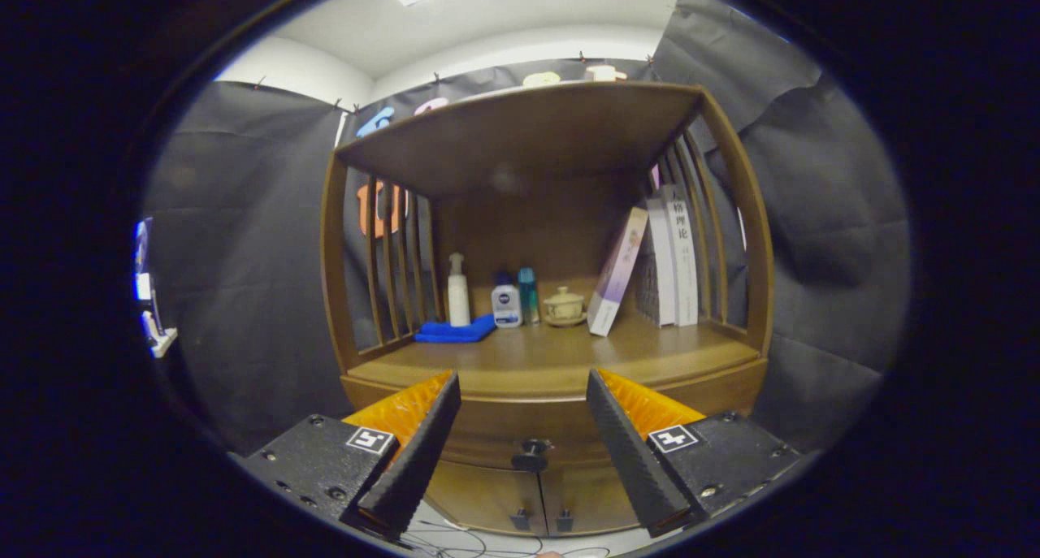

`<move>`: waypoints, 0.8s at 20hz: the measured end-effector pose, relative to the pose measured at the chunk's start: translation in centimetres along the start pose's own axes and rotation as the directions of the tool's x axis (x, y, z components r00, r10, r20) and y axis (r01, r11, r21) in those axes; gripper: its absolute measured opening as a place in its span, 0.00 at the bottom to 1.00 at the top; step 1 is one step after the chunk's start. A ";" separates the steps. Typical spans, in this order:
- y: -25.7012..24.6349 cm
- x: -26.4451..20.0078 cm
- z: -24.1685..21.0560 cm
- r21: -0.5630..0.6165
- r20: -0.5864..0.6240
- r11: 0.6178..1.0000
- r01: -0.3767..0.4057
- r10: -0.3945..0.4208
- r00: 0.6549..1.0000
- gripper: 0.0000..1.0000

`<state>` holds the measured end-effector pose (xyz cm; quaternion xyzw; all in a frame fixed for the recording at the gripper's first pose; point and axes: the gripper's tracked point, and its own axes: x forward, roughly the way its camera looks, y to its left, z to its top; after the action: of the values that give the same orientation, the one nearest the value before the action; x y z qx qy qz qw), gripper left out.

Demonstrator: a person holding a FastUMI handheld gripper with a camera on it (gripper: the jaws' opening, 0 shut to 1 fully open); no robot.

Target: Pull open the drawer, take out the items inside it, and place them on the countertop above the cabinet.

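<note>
Gripper (524,383) fingers stand wide apart with nothing between them, held in front of a wooden cabinet (536,355) and apart from it. Seen through the gap between the fingers, the cabinet's drawer (528,436) is closed, with its dark round knob (532,454) at the middle of its front. Below the drawer are two small doors (536,501), also closed. Above the drawer lies the countertop (552,359), roofed by a shelf on slatted sides. At the back of the countertop, from the left slats toward the right ones: a folded blue cloth (457,330), a white pump bottle (458,291) standing behind it, a white jar with a blue cap (506,300), a teal bottle (529,294), a small lidded ceramic pot (564,306), one book (617,270) leaning against several upright books (670,257). What the drawer holds cannot be told
</note>
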<state>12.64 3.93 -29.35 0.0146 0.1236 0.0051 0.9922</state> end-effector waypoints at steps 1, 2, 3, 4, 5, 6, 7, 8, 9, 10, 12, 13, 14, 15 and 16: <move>0.0 0.7 -1.1 -0.014 -0.015 1.000 0.005 -0.006 1.000 0.98; -0.1 1.5 -2.2 -0.027 -0.028 1.000 0.012 -0.013 1.000 0.97; -0.2 2.3 -3.3 -0.037 -0.045 0.999 0.021 -0.022 0.999 0.95; -0.3 3.1 -4.5 -0.047 -0.059 0.998 0.031 -0.034 0.998 0.92; -0.3 3.8 -5.7 -0.053 -0.075 0.998 0.038 -0.041 0.996 0.89; -0.4 4.6 -6.8 -0.059 -0.091 0.997 0.039 -0.044 0.995 0.86; -0.5 5.3 -7.7 -0.067 -0.106 0.997 0.042 -0.049 0.993 0.84; -0.7 6.0 -8.6 -0.077 -0.122 0.996 0.049 -0.058 0.991 0.81; -1.0 6.4 -9.5 -0.082 -0.138 0.995 0.056 -0.067 0.988 0.79; -1.0 6.7 -10.4 -0.080 -0.153 0.995 0.064 -0.076 0.985 0.77; -1.0 6.9 -11.3 -0.072 -0.169 0.994 0.079 -0.091 0.982 0.73; -0.9 7.0 -11.4 -0.068 -0.166 0.994 0.081 -0.092 0.982 0.72; -1.0 7.2 -11.5 -0.069 -0.164 0.994 0.085 -0.095 0.982 0.68; -1.0 7.3 -11.8 -0.073 -0.167 0.994 0.085 -0.096 0.981 0.66; -1.2 7.6 -12.6 -0.076 -0.182 0.994 0.084 -0.096 0.978 0.62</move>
<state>16.97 3.15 -43.43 -0.0250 0.2159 -0.0343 0.9755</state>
